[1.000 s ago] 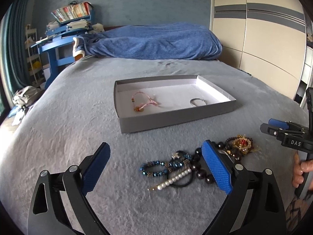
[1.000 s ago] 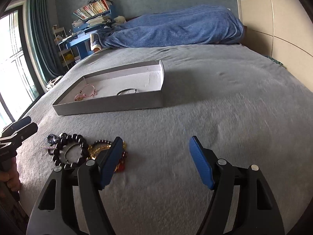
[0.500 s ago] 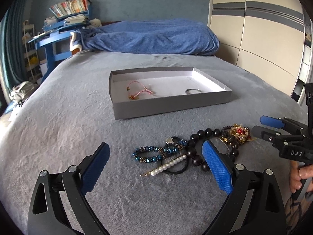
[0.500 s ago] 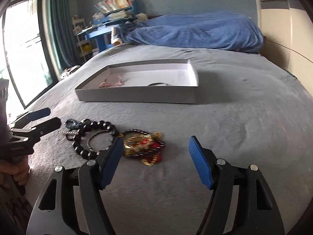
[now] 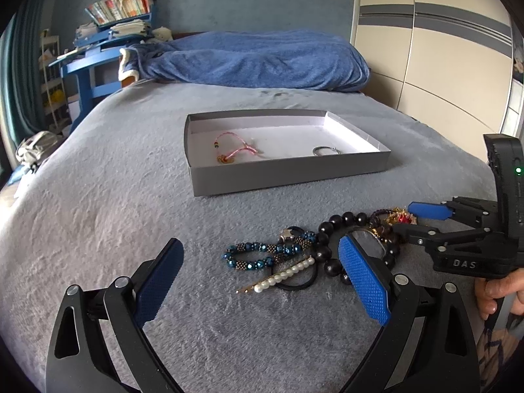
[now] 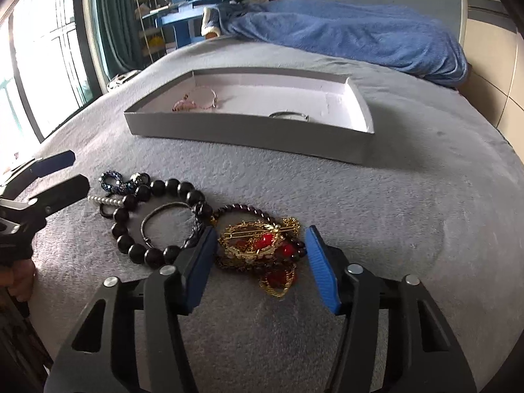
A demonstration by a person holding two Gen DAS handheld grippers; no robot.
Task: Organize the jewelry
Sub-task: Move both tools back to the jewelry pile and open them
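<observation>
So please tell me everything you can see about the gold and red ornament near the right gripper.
The gold and red ornament looks like gilt metal filigree with red bead-like stones and loose chain. It lies flat in a tangle on the grey blanket, resting on a dark purple bead bracelet. The right gripper has its jaws open on either side of it.

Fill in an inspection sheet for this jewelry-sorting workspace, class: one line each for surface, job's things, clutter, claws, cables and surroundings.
Surface: grey bedspread.
Job's things: grey tray holding a pink bracelet and a silver ring; loose pile with black bead bracelet, blue bead bracelet, pearl hairpin, gold-and-red piece.
Clutter: nothing seen.
Claws: left claw open, over the pile; right claw open, straddling the gold-and-red piece.
Cables: nothing seen.
Surroundings: blue blanket, blue desk, wardrobe.
</observation>
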